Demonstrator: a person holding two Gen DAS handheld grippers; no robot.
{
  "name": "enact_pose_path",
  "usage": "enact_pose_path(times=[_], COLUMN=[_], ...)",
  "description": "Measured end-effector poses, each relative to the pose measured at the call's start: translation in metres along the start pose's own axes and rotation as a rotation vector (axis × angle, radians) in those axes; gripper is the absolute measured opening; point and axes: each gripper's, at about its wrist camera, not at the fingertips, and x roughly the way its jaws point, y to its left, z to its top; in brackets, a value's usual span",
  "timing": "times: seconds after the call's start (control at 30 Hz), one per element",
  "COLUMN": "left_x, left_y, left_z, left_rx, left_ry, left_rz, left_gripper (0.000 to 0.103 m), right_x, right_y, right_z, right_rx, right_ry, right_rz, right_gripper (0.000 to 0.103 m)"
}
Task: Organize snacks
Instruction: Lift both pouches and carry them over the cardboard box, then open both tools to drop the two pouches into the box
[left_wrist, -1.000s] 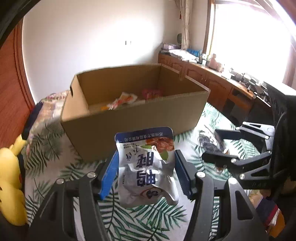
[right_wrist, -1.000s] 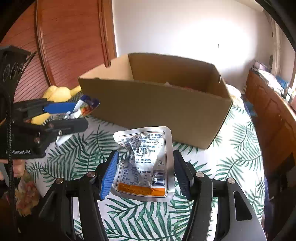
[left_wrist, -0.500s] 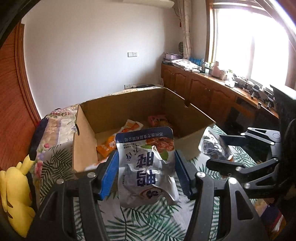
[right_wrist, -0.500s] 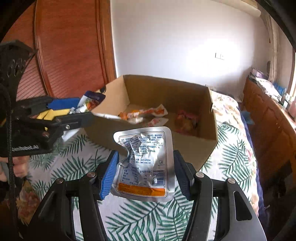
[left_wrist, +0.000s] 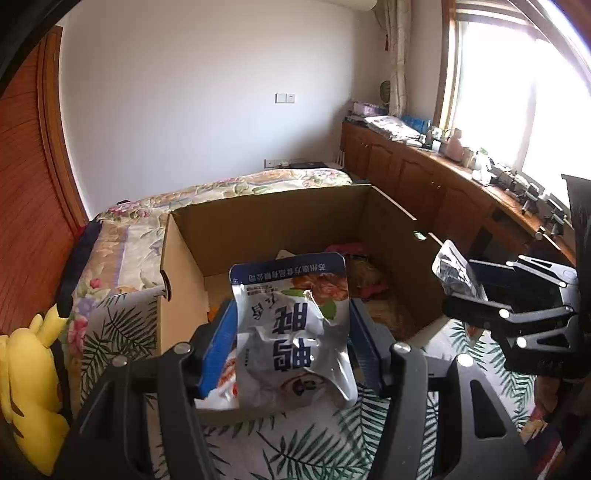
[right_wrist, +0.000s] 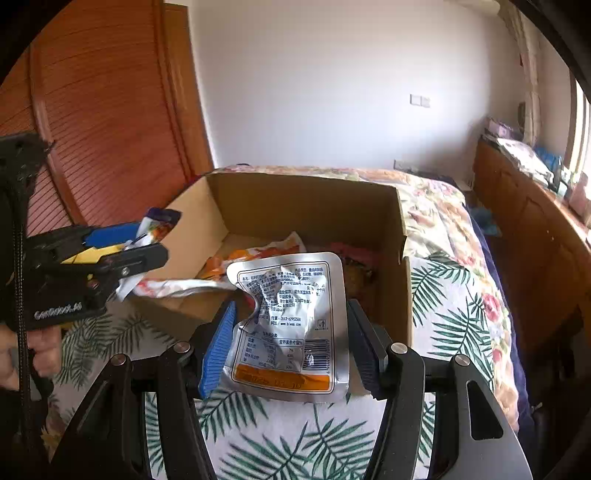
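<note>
My left gripper (left_wrist: 291, 350) is shut on a white and blue snack pouch (left_wrist: 295, 325) with dark blue lettering, held over the near edge of an open cardboard box (left_wrist: 177, 280). My right gripper (right_wrist: 291, 347) is shut on a silver snack pouch (right_wrist: 291, 321) with an orange strip, also above the box's (right_wrist: 402, 295) near wall. Several snack packets (right_wrist: 258, 254) lie on the box floor. In the left wrist view the right gripper (left_wrist: 476, 295) shows at the right with its silver pouch (left_wrist: 454, 269). In the right wrist view the left gripper (right_wrist: 122, 251) shows at the left.
The box stands on a bed with a palm-leaf cover (right_wrist: 454, 317) and a floral quilt (left_wrist: 122, 236) behind. A yellow plush toy (left_wrist: 26, 384) lies at the left. Wooden cabinets (left_wrist: 424, 184) with clutter run under the window. A hand (right_wrist: 22, 354) holds the left gripper's handle.
Both grippers have risen and moved toward the box with their pouches. The views now look down into the box, where earlier only its outer wall showed.
</note>
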Motion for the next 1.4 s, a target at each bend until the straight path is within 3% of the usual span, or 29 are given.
enact_pose_path(times=[0.23, 0.37, 0.77, 1.07, 1.4], left_x=[0.012, 0.015, 0.019, 0.01, -0.035], left_y=[0.002, 0.006, 0.013, 0.007, -0.006], left_z=[-0.002, -0.005, -0.004, 0.0, -0.002], left_rx=[-0.017, -0.02, -0.035, -0.022, 0.019], left_ry=[0.008, 0.008, 0.022, -0.013, -0.091], left_rz=[0.019, 0.019, 0.043, 0.047, 0.09], left_gripper=[0.06, 0.06, 0.063, 0.067, 0.067], right_x=[0.022, 0.027, 0.042, 0.017, -0.039], right_y=[-0.005, 0.002, 0.015, 0.03, 0.045], right_z=[0.011, 0.009, 0.011, 0.007, 0.002], right_rx=[0.039, -0.007, -0.025, -0.021, -0.035], right_ry=[0.012, 0.011, 0.037, -0.03, -0.143], right_rz=[-0.027, -0.067, -0.058, -0.015, 0.008], right_gripper=[0.06, 0.061, 0.066, 0.066, 0.067])
